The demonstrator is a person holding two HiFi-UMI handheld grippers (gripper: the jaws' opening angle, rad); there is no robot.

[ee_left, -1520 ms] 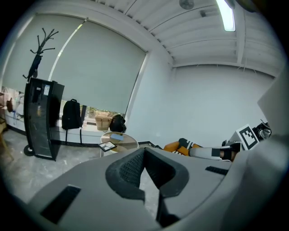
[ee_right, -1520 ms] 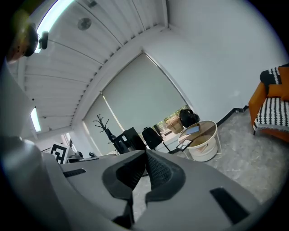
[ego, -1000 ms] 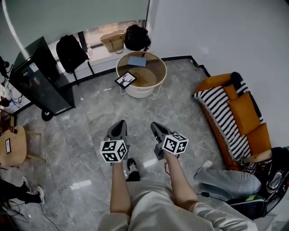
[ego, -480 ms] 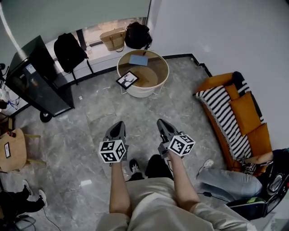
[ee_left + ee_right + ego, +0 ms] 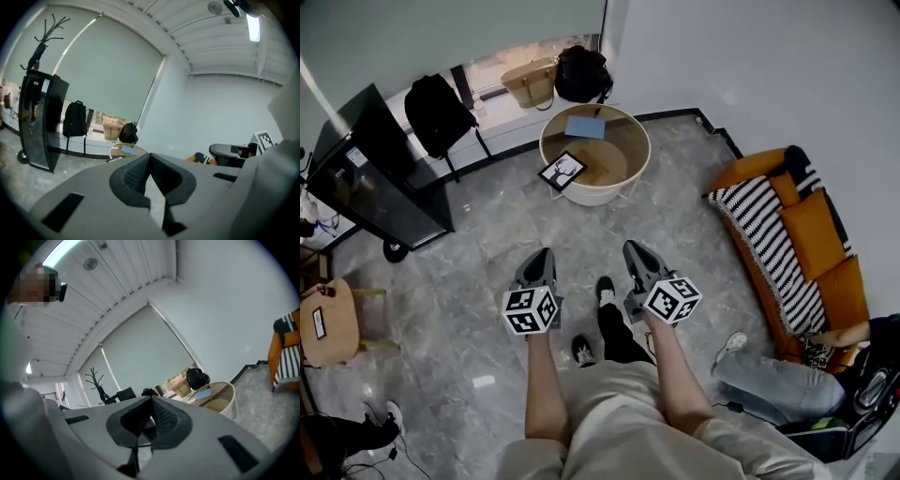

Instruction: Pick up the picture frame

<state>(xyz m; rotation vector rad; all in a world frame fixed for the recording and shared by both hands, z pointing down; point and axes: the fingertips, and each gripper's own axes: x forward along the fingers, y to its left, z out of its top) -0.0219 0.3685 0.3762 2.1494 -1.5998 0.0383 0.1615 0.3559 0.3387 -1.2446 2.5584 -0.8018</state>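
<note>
Approach step, I judge: the left tool (image 5: pixel 541 255) and right tool (image 5: pixel 634 249), both pressed together and empty, must near the picture frame (image 5: pixel 562 169) at the tabletop's (image 5: pixel 598 195) left edge, then spread.

A round, white-walled table (image 5: pixel 602 193) stands on the grey marble floor (image 5: pixel 487 234), a blue book (image 5: pixel 584 127) lying flat at the far side of its wooden top and a black frame (image 5: pixel 562 170) at its near left rim. Also on the floor: an orange sofa (image 5: pixel 787 234) at right, a black cabinet (image 5: pixel 380 178) and a wooden side table (image 5: pixel 337 328) at left
</note>
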